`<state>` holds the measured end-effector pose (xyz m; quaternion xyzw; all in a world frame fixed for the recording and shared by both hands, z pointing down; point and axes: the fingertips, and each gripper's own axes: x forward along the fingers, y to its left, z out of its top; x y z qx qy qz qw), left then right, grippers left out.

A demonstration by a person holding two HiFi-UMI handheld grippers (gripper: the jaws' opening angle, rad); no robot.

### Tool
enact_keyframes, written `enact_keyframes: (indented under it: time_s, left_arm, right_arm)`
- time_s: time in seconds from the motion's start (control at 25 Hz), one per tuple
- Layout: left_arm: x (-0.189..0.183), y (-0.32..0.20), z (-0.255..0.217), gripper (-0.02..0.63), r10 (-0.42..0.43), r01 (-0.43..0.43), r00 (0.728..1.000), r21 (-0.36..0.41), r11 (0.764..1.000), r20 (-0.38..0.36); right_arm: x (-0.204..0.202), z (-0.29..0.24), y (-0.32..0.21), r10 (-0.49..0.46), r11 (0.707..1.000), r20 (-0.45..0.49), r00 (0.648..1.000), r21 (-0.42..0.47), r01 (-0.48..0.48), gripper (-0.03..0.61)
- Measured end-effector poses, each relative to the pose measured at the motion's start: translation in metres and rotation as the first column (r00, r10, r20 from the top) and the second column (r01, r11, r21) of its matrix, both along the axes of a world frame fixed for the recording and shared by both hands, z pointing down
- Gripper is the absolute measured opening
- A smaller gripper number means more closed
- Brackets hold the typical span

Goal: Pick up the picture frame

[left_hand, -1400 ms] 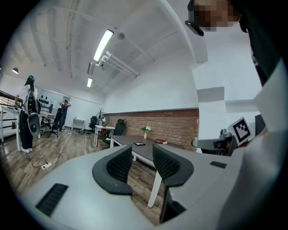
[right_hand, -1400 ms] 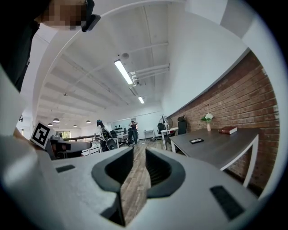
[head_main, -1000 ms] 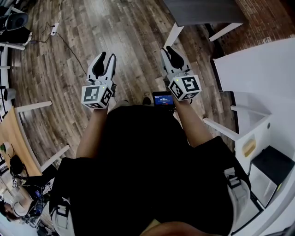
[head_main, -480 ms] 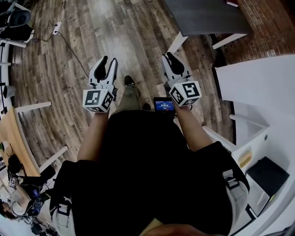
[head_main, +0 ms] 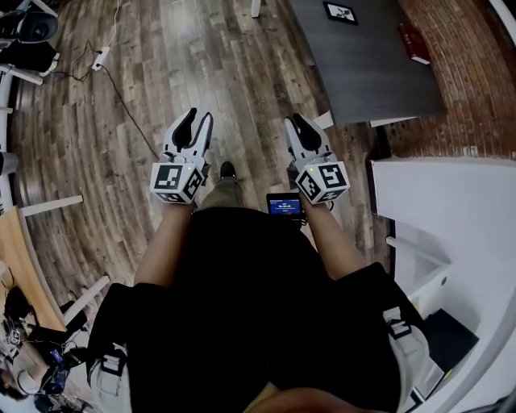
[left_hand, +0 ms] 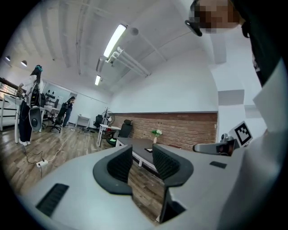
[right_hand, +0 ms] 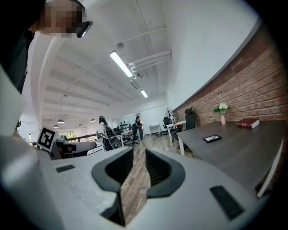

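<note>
Left tool [head_main: 196,123] and right tool [head_main: 300,125] are both open and empty above the wooden floor [head_main: 105,169], well apart from the picture frame [head_main: 340,11] lying flat on the dark table [head_main: 375,77].

Person in black short-sleeved top [head_main: 234,306], grey trouser leg [head_main: 219,192], dark shoe [head_main: 228,169]. Left gripper [head_main: 196,123], right gripper [head_main: 297,123]: white-grey bodies, black ribbed jaw pads, cubes [head_main: 176,182] bearing black-and-white square markers. Small blue-lit screen [head_main: 284,205] near waist.
</note>
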<state>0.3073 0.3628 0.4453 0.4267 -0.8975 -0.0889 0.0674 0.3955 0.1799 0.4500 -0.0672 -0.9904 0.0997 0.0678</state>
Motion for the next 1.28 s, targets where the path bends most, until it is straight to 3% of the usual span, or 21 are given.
enact_keyframes:
  time_s: [0.28,0.56,0.92,1.28]
  left_arm:
    - [-0.109,0.008,-0.006,0.117,0.008,-0.008,1.0,0.021,1.0,0.0]
    - [-0.177,-0.012,-0.01,0.117,0.041,-0.041,0.999,0.054,0.998,-0.004]
    - [-0.257,-0.073,-0.005,0.117,0.071,-0.071,0.997,0.036,0.997,-0.002]
    - [-0.379,-0.149,-0.017,0.115,0.043,-0.043,0.999,-0.001,0.999,-0.01]
  right_arm:
    - [-0.111,-0.015,0.009,-0.014,1.0,0.008,1.0,0.026,0.014,0.087]
    - [-0.172,-0.019,-0.004,0.014,1.0,0.013,1.0,0.01,-0.014,0.087]
    - [-0.247,-0.008,-0.065,0.046,0.999,0.025,0.999,-0.023,-0.045,0.087]
    - [-0.373,-0.023,-0.156,0.044,0.998,0.057,0.997,-0.042,-0.042,0.087]
